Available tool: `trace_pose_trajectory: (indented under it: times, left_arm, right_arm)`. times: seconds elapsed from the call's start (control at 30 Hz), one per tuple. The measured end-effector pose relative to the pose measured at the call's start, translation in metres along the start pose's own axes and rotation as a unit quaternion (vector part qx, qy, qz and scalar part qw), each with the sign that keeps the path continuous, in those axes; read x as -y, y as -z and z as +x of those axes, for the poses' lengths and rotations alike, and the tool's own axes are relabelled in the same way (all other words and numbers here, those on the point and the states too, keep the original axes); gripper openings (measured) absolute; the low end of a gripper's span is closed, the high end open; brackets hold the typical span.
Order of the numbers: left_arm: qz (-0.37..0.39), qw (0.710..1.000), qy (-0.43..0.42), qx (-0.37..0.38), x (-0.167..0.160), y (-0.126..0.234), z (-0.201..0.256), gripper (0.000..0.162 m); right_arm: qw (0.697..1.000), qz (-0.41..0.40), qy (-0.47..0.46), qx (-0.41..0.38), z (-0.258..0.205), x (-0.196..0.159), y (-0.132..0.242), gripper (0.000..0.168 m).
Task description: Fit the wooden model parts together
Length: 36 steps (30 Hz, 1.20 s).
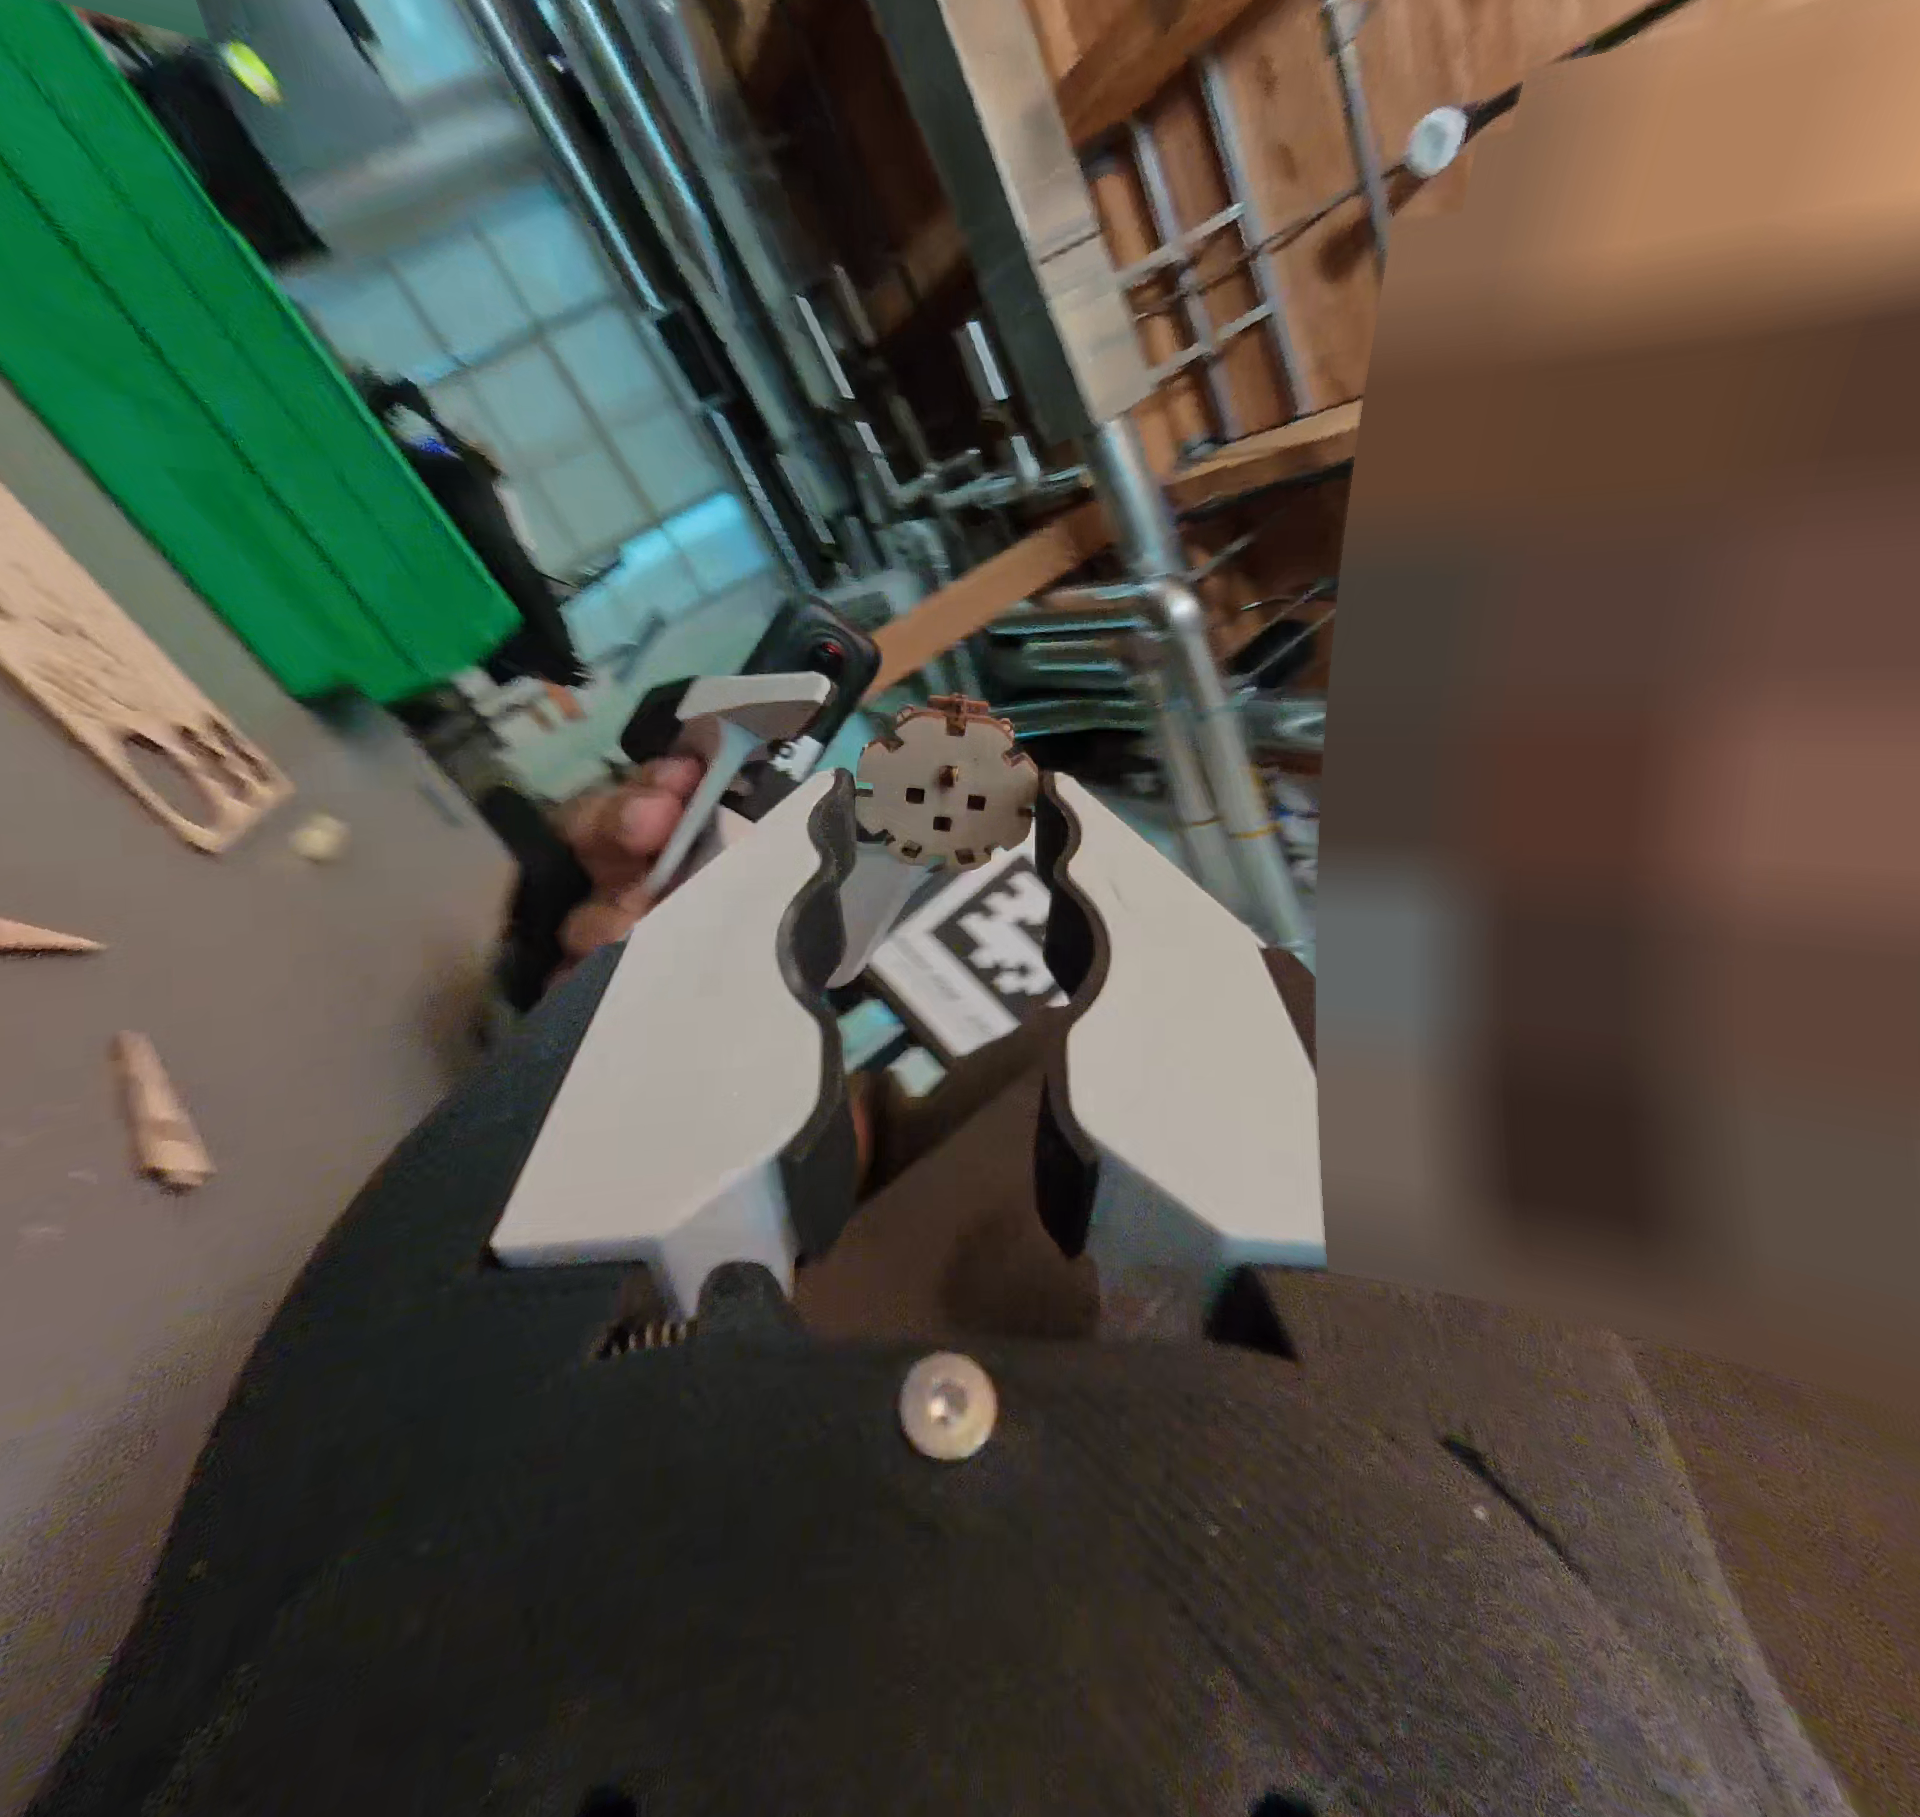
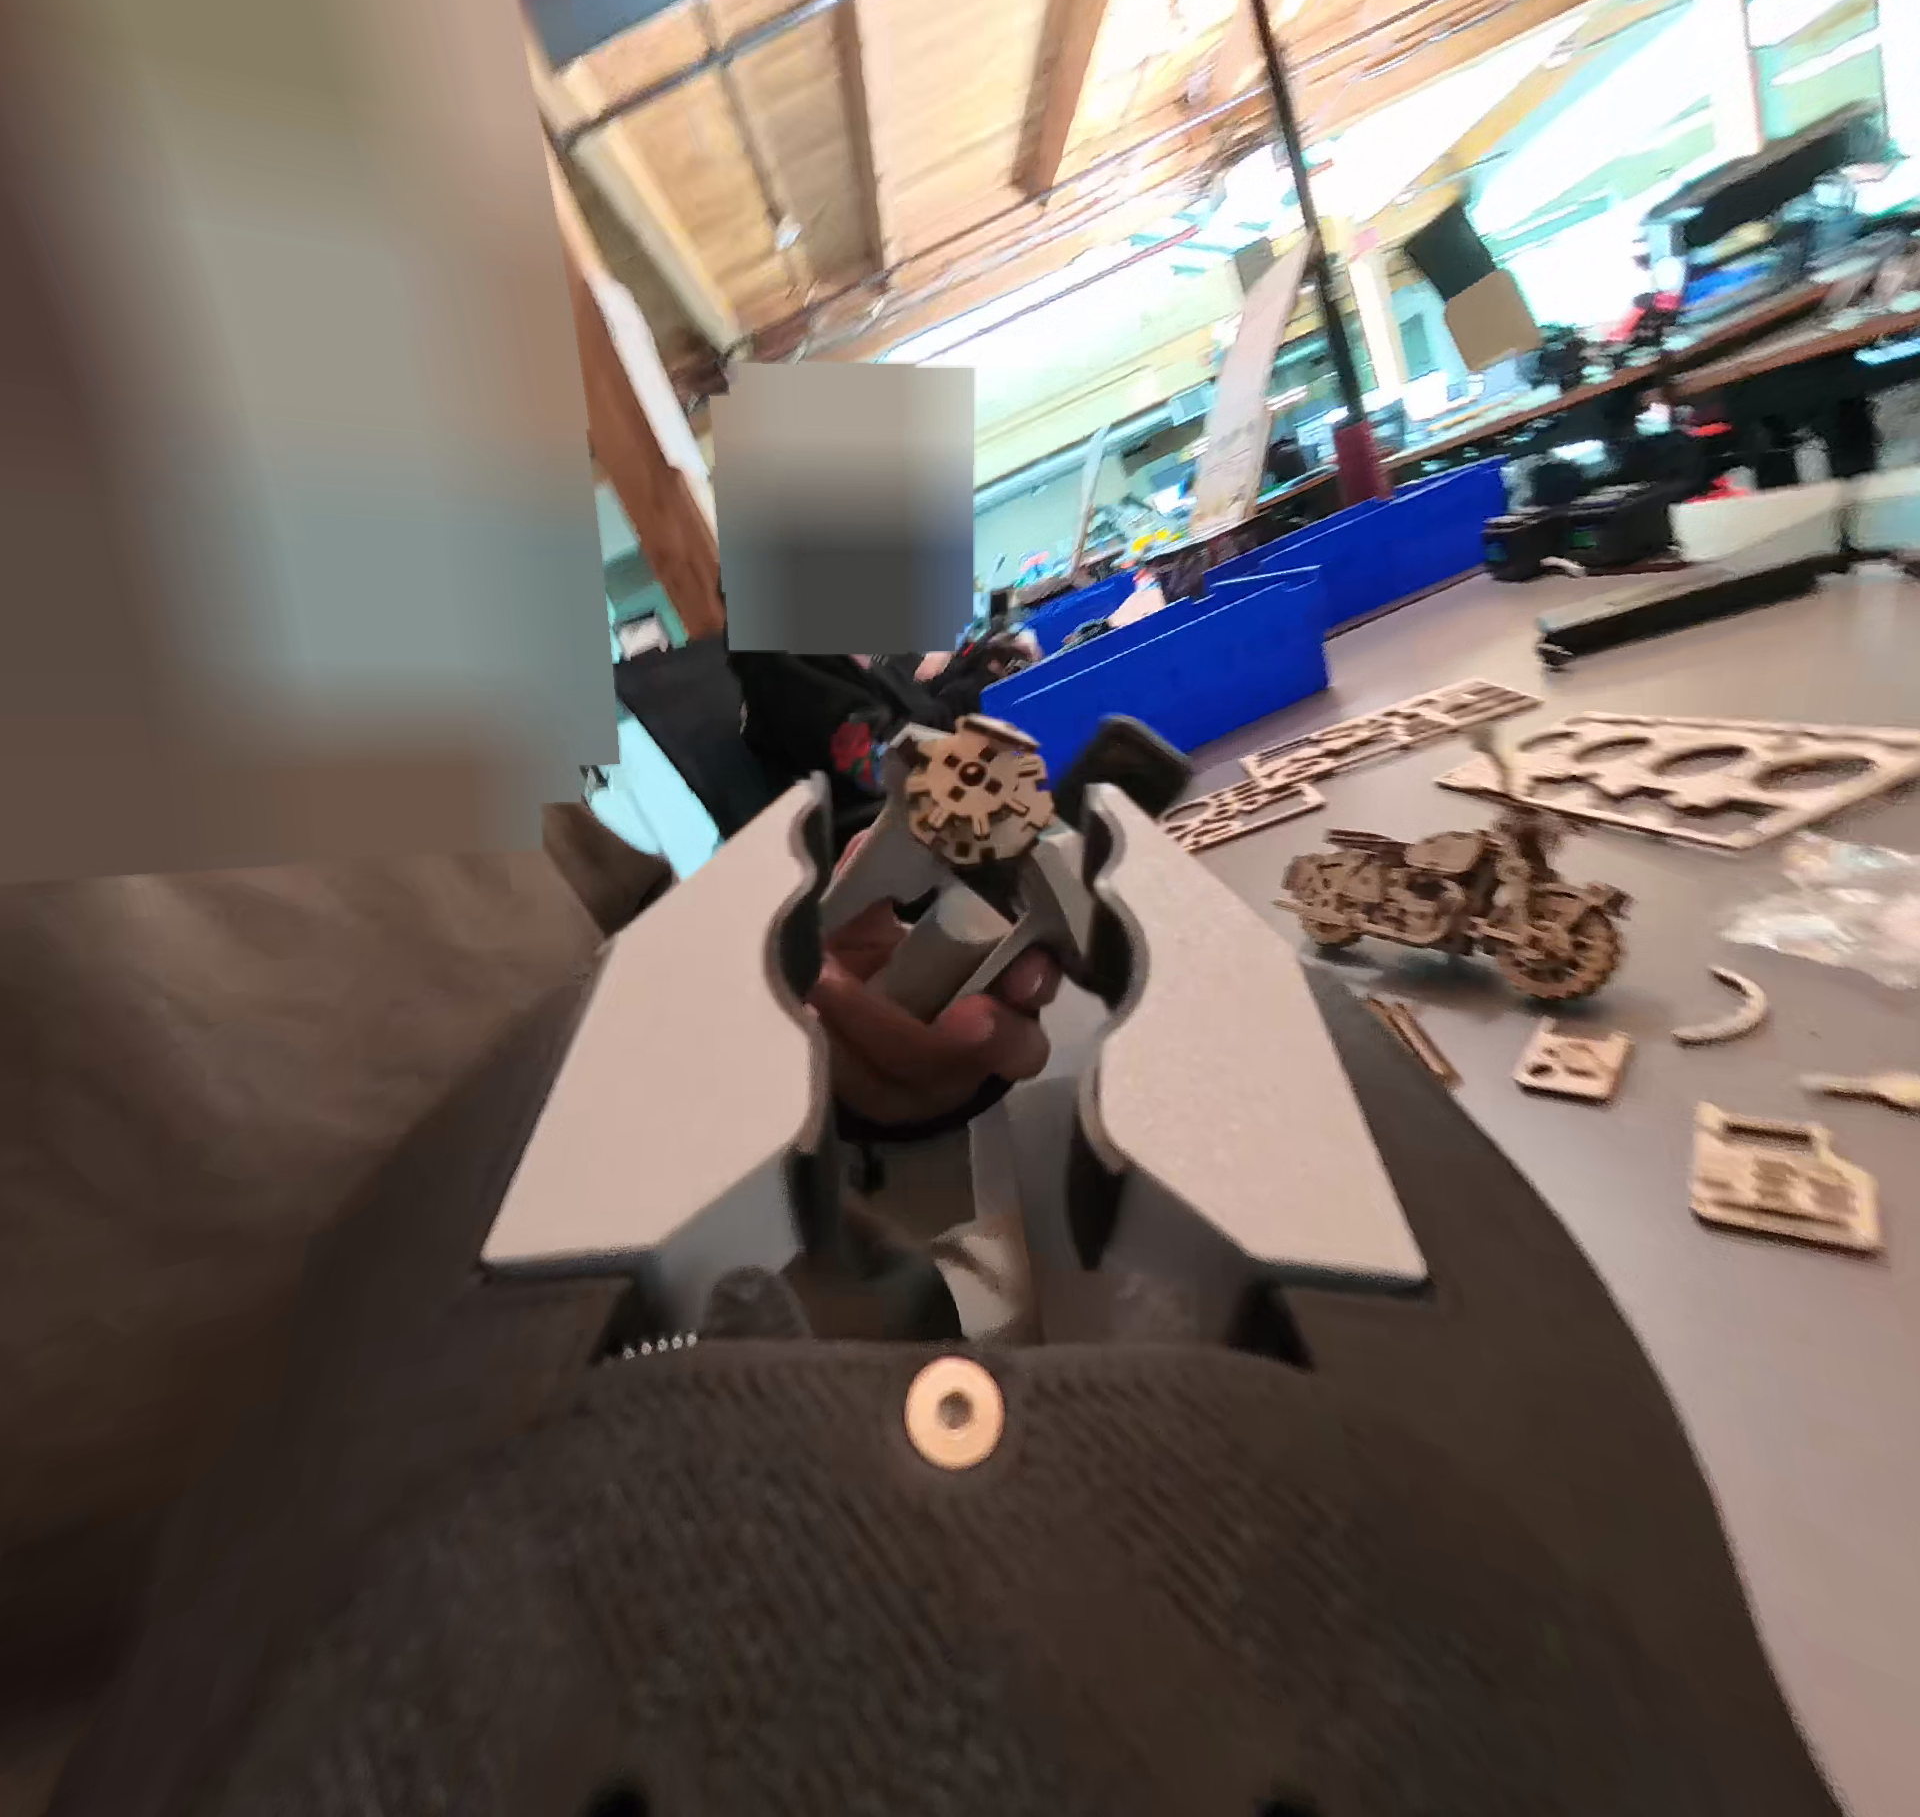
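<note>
Wooden notched gear disc [image 1: 948, 788] (square holes), between left hand-held gripper [image 1: 943, 803] tips

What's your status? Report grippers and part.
Left gripper shut on wooden gear, held in the air. Right gripper open, facing the gear. Nothing between them.

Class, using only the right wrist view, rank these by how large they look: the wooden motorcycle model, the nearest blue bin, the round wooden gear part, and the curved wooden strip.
1. Blue bin
2. Wooden motorcycle model
3. Round wooden gear part, which sits nearer the camera, so its rank is unsure
4. Curved wooden strip
</note>
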<state>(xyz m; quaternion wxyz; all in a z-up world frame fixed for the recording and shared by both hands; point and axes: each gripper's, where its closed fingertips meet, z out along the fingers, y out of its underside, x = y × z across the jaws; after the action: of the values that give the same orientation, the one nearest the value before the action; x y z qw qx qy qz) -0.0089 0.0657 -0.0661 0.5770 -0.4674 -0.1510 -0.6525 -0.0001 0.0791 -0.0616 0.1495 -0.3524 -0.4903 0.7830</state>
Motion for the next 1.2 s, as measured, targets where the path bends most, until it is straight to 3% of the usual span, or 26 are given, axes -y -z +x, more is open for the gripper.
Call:
trace_pose_trajectory:
  times: [0.33, 0.4, 0.7, 0.8, 0.9, 0.97, 1.03, 1.2]
  left_arm:
    - [-0.061, 0.966, -0.211, 0.133, -0.002, 0.002, -0.016, 0.032]
    - [-0.065, 0.965, -0.218, 0.129, -0.004, 0.000, -0.014, 0.032]
    - [-0.052, 0.974, -0.187, 0.121, 0.000, 0.003, -0.017, 0.032]
    - [-0.044, 0.974, -0.183, 0.123, 0.004, 0.005, -0.019, 0.032]
    - [-0.036, 0.974, -0.180, 0.137, 0.010, 0.009, -0.024, 0.033]
    - [-0.032, 0.974, -0.173, 0.146, 0.014, 0.012, -0.029, 0.033]
    - [-0.029, 0.974, -0.163, 0.156, 0.016, 0.015, -0.034, 0.033]
    - [-0.057, 0.970, -0.130, 0.199, 0.011, 0.021, -0.055, 0.033]
  right_arm:
    - [0.998, -0.010, -0.057, -0.015, 0.010, -0.009, 0.000, 0.006]
    - [0.997, -0.004, -0.070, -0.017, 0.011, -0.010, -0.001, 0.000]
    - [0.997, -0.017, -0.070, -0.038, 0.023, -0.010, 0.003, 0.003]
    - [0.991, -0.094, -0.036, -0.088, 0.043, -0.015, 0.017, 0.006]
    - [0.952, -0.254, 0.038, -0.167, 0.066, -0.044, 0.041, 0.016]
    - [0.894, -0.364, 0.129, -0.227, 0.085, -0.065, 0.066, 0.020]
    - [0.850, -0.423, 0.204, -0.238, 0.090, -0.081, 0.075, 0.024]
    - [0.835, -0.472, 0.217, -0.180, 0.079, -0.122, 0.061, 0.032]
